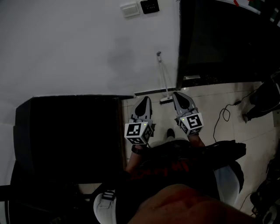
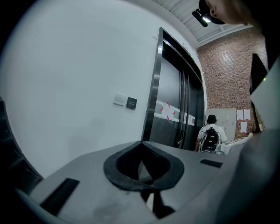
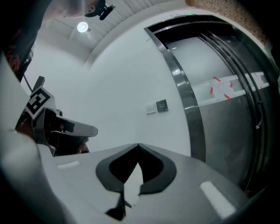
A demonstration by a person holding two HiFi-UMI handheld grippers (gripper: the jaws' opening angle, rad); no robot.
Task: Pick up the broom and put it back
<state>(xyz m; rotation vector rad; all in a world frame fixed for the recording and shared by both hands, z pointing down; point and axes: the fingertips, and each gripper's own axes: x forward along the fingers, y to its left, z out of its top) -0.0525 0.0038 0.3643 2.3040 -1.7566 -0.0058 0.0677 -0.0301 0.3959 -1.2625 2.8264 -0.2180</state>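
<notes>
In the head view the broom (image 1: 163, 79) leans upright against the white wall, beside the dark elevator frame, with its head (image 1: 166, 99) on the floor. My left gripper (image 1: 143, 101) is held low, left of the broom head, with its jaws together and nothing in them. My right gripper (image 1: 178, 95) is just right of the broom head and is also shut and empty. The gripper views show each pair of jaws meeting at the tip, left gripper (image 2: 141, 143) and right gripper (image 3: 138, 145). The broom does not show in either gripper view.
A large black object (image 1: 65, 135) stands at the left against the wall. The elevator door (image 1: 227, 39) fills the upper right. Wall switches (image 1: 139, 8) sit above. Cables (image 1: 225, 114) trail over the floor at the right. A person with a backpack (image 2: 211, 138) stands far off.
</notes>
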